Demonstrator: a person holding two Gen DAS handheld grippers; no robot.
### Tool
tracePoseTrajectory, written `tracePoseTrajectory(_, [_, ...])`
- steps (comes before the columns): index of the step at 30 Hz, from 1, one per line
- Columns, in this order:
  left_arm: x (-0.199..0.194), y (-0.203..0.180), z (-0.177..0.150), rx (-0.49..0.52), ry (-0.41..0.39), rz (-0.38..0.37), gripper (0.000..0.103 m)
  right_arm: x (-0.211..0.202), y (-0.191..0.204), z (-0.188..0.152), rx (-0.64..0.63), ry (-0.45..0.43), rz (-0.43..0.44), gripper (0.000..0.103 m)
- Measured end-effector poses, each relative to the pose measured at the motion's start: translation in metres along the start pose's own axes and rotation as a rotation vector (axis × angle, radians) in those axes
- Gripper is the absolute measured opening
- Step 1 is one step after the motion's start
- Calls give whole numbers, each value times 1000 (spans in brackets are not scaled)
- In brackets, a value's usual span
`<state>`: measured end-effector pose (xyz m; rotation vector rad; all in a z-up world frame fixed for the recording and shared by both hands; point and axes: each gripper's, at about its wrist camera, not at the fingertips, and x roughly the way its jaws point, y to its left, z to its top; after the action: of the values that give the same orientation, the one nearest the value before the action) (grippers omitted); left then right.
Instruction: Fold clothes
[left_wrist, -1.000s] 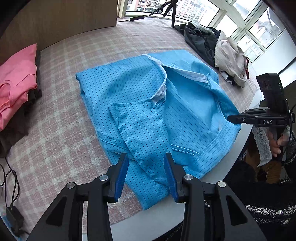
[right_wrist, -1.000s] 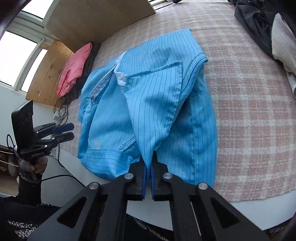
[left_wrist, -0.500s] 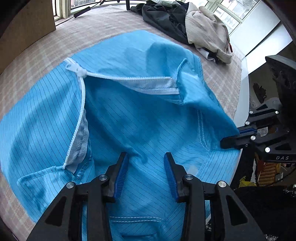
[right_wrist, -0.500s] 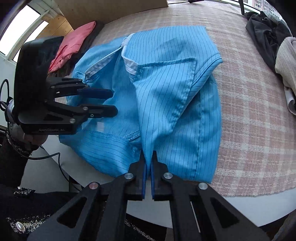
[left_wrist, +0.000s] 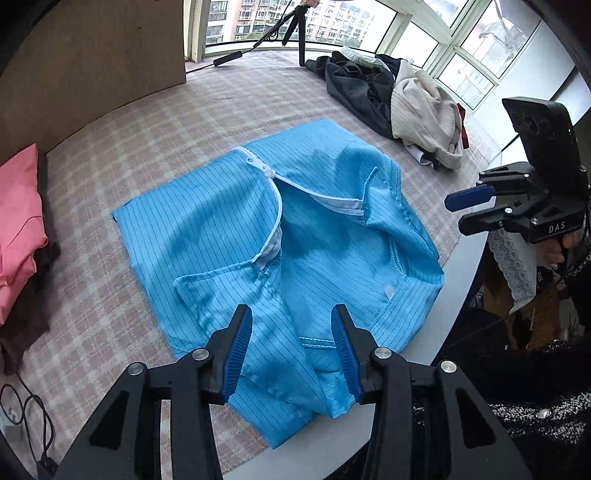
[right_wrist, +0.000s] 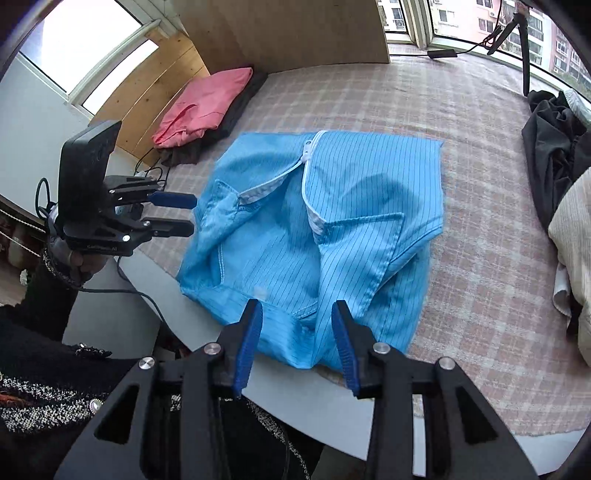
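Mid-fold, between grips: your left gripper (left_wrist: 291, 354) hangs w/ jaws spread wide over the near hem of the blue striped zip jacket (left_wrist: 236, 236), nothing pinched; your right gripper (right_wrist: 297, 345) is likewise spread, empty, poised over the same near edge; seen from the left cam it hangs off the table's right side (left_wrist: 476, 208), apart from the cloth. Jacket lies at the front of the table, near hem touching the bare grey table edge (right_wrist: 207, 325) & a corner drooping slightly past it. It's partly folded: one sleeve/side panel laid across the front, white zipper (right_wrist: 308, 155) open, the other side bunched & rucked up. Judgement: sides are roughly in, not tidy; next move prob. needs you to pinch 2 corners of the near hem, one per gripper, & carry them toward the collar, or first flatten the bunched side. Grip low, catch all layers; thin slick-looking fabric may slip. Surface: pink-grey plaid cloth (left_wrist: 110, 155) over the table, soft, some drag likely. Room: folded pink garment (right_wrist: 207, 99) on dark ones far left, unfolded dark & cream clothes pile (left_wrist: 406, 99) far right, plywood panel (left_wrist: 92, 55) behind, tripod (left_wrist: 291, 26) by big windows, cables (left_wrist: 22, 410) at the left edge.
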<state>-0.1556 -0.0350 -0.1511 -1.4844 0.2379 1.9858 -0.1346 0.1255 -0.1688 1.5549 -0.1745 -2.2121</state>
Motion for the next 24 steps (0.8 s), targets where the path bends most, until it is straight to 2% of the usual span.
tracePoseTrajectory(2, [5,2,-11,-35,28,27,42,24,4,9,-1,45,-40,39])
tracePoseTrajectory(3, [4,-1,-17,-26,28,44,42,31,9,9,-9,60,-43,39])
tracePoseTrajectory(5, [-3,-12,-30,42,34,37,42,31,25,-2,-113,63,-47,39])
tracePoseTrajectory(8, [-8,-41,-44,210,64,3,43,24,55,-28,-368,117,-16,39])
tracePoseTrajectory(11, [1,-72,-47,389,95,-6,49,31,79,-48,-550,183,-8,39])
tracePoseTrajectory(13, [14,-87,-45,482,109,3,50,46,87,-54,-641,212,-39,39])
tracePoseTrajectory(15, [30,-93,-42,537,113,31,49,66,87,-56,-689,254,-108,39])
tracePoseTrajectory(17, [43,-91,-40,543,130,59,39,81,86,-57,-727,275,-152,39])
tracePoseTrajectory(18, [47,-89,-39,537,137,66,18,86,85,-56,-732,277,-186,38])
tracePoseTrajectory(19, [48,-86,-38,527,135,68,4,86,83,-55,-721,269,-204,26])
tracePoseTrajectory(20, [43,-84,-37,519,111,74,3,86,81,-54,-709,260,-220,6])
tracePoseTrajectory(24, [7,-88,-40,543,-40,149,2,61,83,-53,-667,134,-284,4])
